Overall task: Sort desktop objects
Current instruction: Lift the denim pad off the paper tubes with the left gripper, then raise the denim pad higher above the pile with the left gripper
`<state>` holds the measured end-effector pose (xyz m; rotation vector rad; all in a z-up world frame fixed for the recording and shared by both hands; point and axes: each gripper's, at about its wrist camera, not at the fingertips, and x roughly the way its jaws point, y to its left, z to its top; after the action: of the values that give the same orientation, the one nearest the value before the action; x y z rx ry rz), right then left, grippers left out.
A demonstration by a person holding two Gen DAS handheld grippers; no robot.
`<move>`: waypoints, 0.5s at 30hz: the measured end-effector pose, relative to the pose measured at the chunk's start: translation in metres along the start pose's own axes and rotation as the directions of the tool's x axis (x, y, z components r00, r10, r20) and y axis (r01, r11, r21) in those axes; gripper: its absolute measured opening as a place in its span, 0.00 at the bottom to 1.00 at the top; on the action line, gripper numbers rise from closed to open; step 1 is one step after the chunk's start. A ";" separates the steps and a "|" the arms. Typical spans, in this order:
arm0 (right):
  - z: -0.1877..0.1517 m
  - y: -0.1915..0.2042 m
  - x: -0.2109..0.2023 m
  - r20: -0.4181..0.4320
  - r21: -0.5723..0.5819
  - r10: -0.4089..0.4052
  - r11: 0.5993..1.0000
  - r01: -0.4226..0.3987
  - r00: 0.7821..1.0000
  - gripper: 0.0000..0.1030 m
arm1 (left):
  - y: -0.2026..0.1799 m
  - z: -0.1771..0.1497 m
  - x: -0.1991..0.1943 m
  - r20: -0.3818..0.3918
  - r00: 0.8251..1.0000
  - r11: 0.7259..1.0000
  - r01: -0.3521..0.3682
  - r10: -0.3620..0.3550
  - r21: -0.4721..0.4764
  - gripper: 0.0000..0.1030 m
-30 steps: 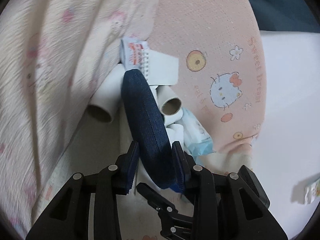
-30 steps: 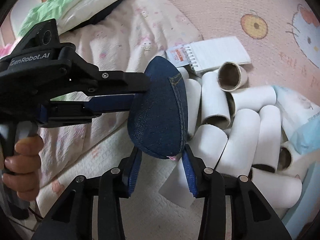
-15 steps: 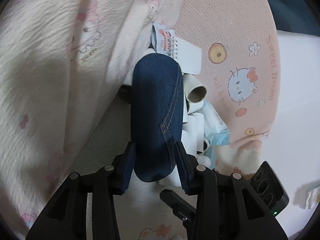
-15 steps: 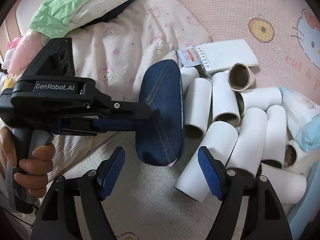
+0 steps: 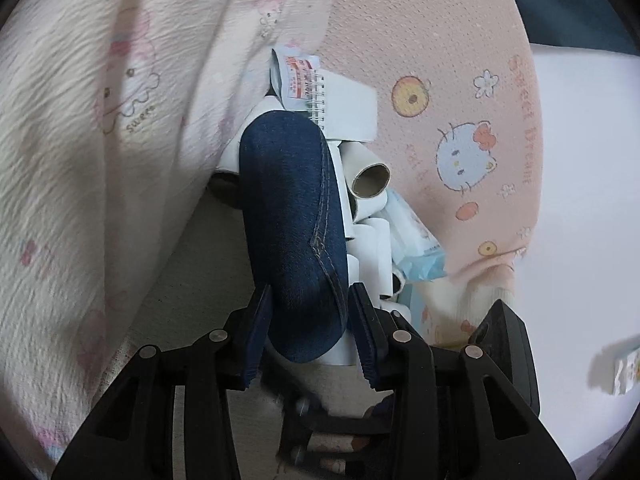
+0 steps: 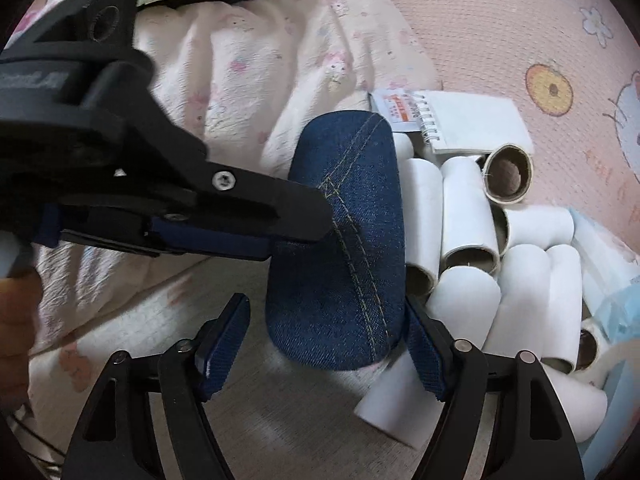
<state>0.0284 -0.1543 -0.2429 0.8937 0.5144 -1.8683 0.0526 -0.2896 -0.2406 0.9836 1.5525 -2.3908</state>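
Note:
A dark blue denim case [image 5: 292, 220] with tan stitching stands lengthwise between the pads of my left gripper [image 5: 312, 320], which is shut on its near end. In the right wrist view the left gripper [image 6: 296, 236] reaches in from the left and holds the same denim case [image 6: 344, 240] by its side. My right gripper [image 6: 326, 320] straddles the case's lower end with its jaws closing. Its right pad is at the case's edge, while a gap shows between the left pad and the denim.
Several white cardboard tubes [image 6: 468, 216] lie heaped right of the case, with a spiral notepad [image 6: 472, 124] behind and a pale blue tissue pack [image 6: 616, 280] at the right. A cream blanket [image 5: 100, 140] rises on the left, a pink cartoon blanket [image 5: 460, 80] behind. A hand [image 6: 16, 320] shows at the left edge.
My right gripper let go of the case's end, spread wide, then narrowed around it again. The case rolled in the left gripper's hold and now shows its stitched broad face.

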 end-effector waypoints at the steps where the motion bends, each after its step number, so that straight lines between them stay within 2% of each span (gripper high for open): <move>1: 0.001 -0.004 0.000 -0.002 0.016 -0.008 1.000 0.008 1.000 0.59 | 0.001 0.001 0.001 -0.003 1.000 1.000 0.007 -0.007 -0.003 0.41; 4: 0.003 -0.014 -0.004 0.003 0.068 0.046 0.997 -0.046 0.999 0.59 | 0.004 0.003 0.003 0.004 1.000 0.999 0.025 -0.025 -0.029 0.44; 6: 0.004 -0.018 -0.004 0.002 0.091 0.065 0.994 -0.065 0.998 0.59 | 0.008 0.008 0.007 0.024 0.999 0.998 0.032 -0.030 -0.060 0.56; 7: 0.005 -0.018 -0.005 0.002 0.094 0.067 0.993 -0.067 0.998 0.59 | 0.011 0.011 0.007 0.034 0.999 0.997 0.034 -0.031 -0.074 0.57; 11: 0.004 -0.012 -0.003 -0.006 0.060 0.047 0.997 -0.046 0.999 0.59 | 0.019 0.023 0.012 0.080 0.995 0.987 0.065 -0.053 -0.145 0.57; 13: 0.005 -0.010 -0.002 -0.010 0.050 0.041 0.998 -0.040 0.999 0.59 | 0.017 0.025 0.013 0.084 0.996 0.990 0.028 -0.016 -0.140 0.49; 14: 0.005 -0.011 -0.002 -0.011 0.054 0.043 0.998 -0.043 0.999 0.59 | 0.015 0.025 0.014 0.084 0.996 0.991 -0.003 0.014 -0.133 0.47; 15: 0.005 -0.012 -0.002 -0.012 0.056 0.047 0.997 -0.047 0.999 0.59 | 0.014 0.023 0.014 0.093 0.996 0.992 0.002 0.011 -0.129 0.47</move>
<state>0.0167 -0.1514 -0.2387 0.9484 0.4477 -1.8426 0.0376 -0.3130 -0.2533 0.8359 1.6450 -2.2652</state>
